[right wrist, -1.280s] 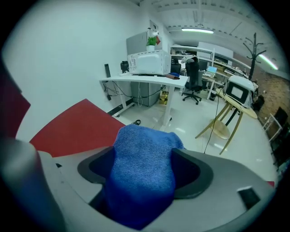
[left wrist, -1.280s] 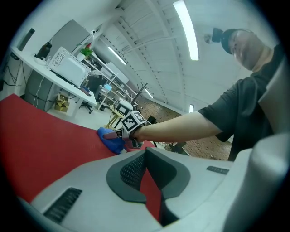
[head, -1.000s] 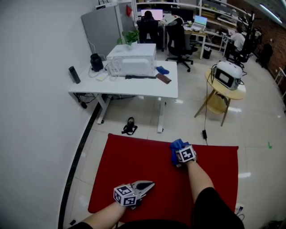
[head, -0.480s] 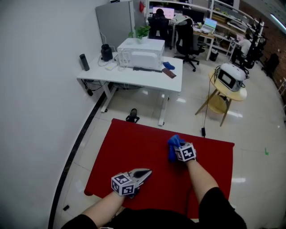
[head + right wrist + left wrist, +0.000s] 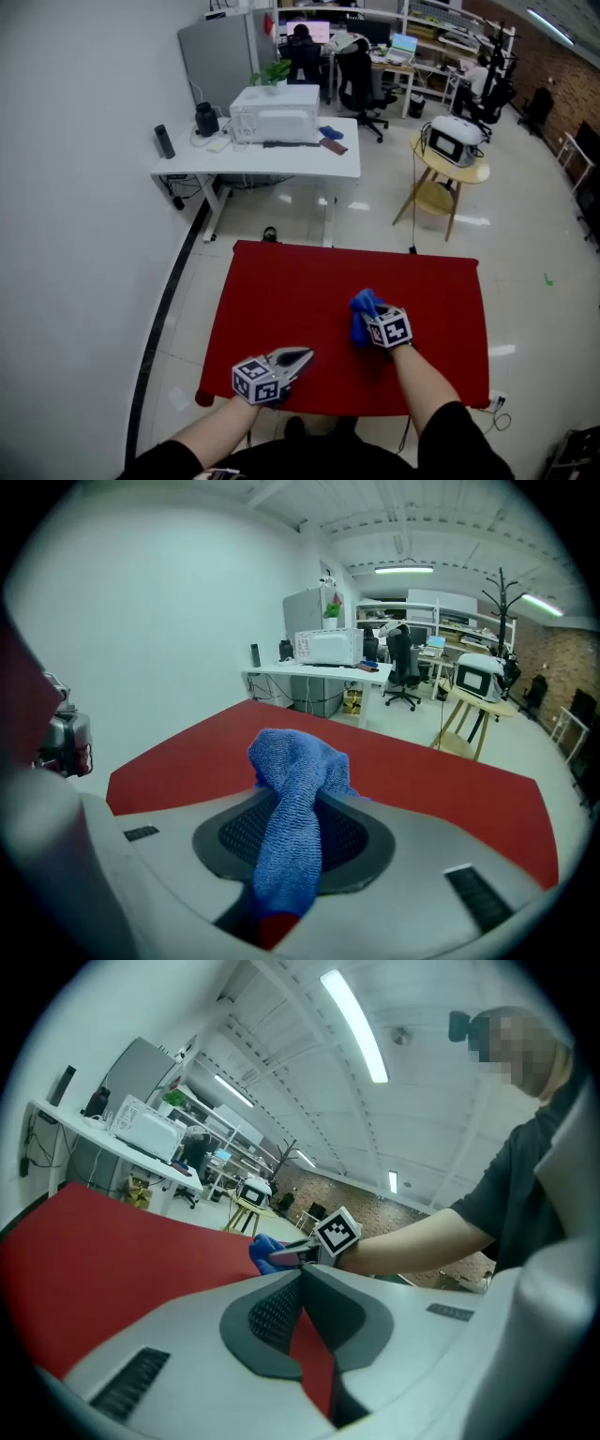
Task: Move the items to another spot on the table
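Observation:
A crumpled blue cloth (image 5: 361, 307) hangs just above the middle of the red table (image 5: 281, 291). My right gripper (image 5: 364, 322) is shut on it. In the right gripper view the cloth (image 5: 295, 789) runs up from between the two pads and bunches over the jaw tips. My left gripper (image 5: 307, 355) hovers over the table's near left part with its jaws shut and nothing in them. From the left gripper view, past my left gripper (image 5: 300, 1274), the cloth (image 5: 262, 1249) and the right gripper (image 5: 292, 1256) show to the right.
Beyond the red table stands a white desk (image 5: 262, 167) with a microwave (image 5: 275, 114), a bottle and a kettle. A round yellow side table (image 5: 450, 169) carries a white appliance. A white wall runs along the left. Office chairs and desks fill the far room.
My right gripper has carried the blue cloth from near the table's far edge back toward its middle. The left gripper has stayed near the front left.

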`<state>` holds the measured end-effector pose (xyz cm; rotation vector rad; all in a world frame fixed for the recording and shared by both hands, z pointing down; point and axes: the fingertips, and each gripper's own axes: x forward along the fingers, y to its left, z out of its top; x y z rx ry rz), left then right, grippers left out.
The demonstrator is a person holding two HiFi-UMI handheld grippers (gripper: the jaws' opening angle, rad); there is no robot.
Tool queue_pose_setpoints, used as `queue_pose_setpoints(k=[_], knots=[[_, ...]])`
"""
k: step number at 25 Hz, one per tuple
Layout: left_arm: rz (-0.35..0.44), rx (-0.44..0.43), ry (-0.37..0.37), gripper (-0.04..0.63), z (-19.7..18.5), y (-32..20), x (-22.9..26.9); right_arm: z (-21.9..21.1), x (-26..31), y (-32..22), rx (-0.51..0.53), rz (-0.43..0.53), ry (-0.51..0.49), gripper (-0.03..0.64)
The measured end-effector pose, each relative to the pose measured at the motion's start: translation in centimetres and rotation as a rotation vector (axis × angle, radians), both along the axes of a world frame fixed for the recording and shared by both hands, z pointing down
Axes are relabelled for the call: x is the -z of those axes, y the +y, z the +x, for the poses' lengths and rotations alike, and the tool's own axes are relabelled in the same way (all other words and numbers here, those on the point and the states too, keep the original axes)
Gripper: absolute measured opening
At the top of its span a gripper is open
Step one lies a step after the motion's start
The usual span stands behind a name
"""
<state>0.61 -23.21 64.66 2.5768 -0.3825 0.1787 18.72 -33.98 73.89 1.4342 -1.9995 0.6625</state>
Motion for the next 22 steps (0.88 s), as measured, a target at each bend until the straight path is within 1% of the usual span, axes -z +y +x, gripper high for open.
queue_pose_setpoints(k=[3, 7, 9, 11, 16, 18, 22], knots=[[-0.011, -0.007, -0.009, -0.008, 0.0, 2.4, -0.2, -0.8, 0.0, 4.0, 0.011, -0.017, 0.0, 0.118], [0.016, -0.018, -0.038, -0.008, 0.8, 6.2, -0.1, -1.3, 0.6, 9.0, 0.042, -0.015, 0.007, 0.118], [0.03, -0.002, -0.053, -0.008, 1.4, 8.1, 0.1, -1.3, 1.3, 11.0, 0.055, -0.002, -0.008, 0.118], [0.028, 0.03, -0.053, -0.008, 2.0, 10.1, 0.4, -1.4, 1.8, 13.3, 0.069, 0.002, -0.035, 0.118], [0.022, 0.072, -0.065, -0.008, 3.1, 15.2, 0.5, -3.3, 1.0, 19.6, 0.17, -0.019, -0.04, 0.118], [0.031, 0.061, -0.067, -0.008, 3.4, 16.9, 0.7, -4.0, 0.3, 21.6, 0.189, -0.04, -0.036, 0.118], [0.026, 0.001, -0.083, -0.008, 2.7, 19.6, 0.2, -6.3, -2.0, 24.1, 0.222, -0.068, -0.009, 0.118]])
